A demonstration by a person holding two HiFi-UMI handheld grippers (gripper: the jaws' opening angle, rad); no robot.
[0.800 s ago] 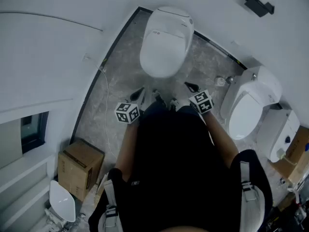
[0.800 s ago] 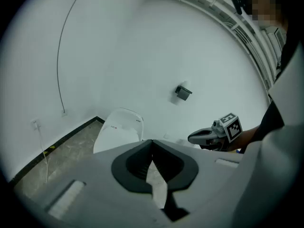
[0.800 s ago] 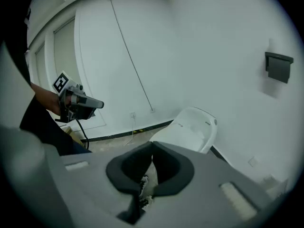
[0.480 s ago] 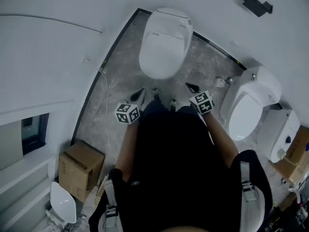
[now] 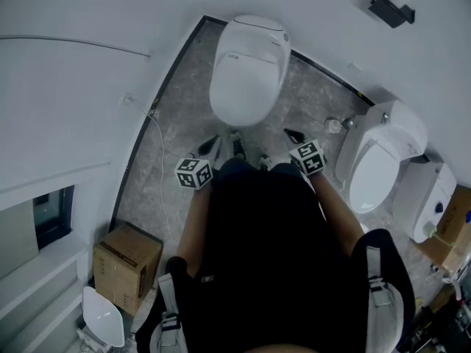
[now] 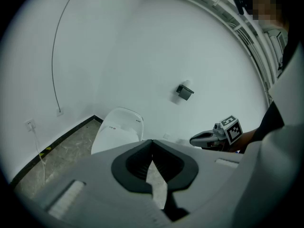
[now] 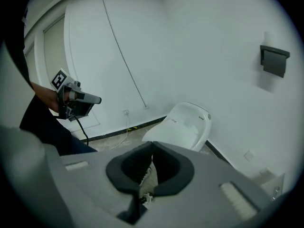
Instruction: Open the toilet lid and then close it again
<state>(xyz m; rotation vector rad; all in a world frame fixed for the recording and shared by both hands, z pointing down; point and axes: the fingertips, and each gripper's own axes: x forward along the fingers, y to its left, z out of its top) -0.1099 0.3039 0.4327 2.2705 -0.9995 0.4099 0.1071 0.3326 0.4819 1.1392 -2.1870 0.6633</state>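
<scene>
Jaws pressed together on both the left gripper and the right gripper, nothing pinched in either.

Toilet lid: down flat, upper centre of the head view, well apart from both sets of tips. Looks untouched; opening not yet begun, I judge.

Risks:
- Going in with jaws shut, I could only hook the lid's front rim. It looks smooth and rounded, so a slip is likely and the lid could drop with a bang.
- Second toilet at the right edge could be taken for the target.
- White cable trails along the floor at left and could snag a foot.

Views:
- Head view alone shows the second toilet and the cardboard box, lower left.
- Right gripper view gives the lid's side profile.
- Both gripper views show the shut jaws up close, which the head view barely does.
</scene>
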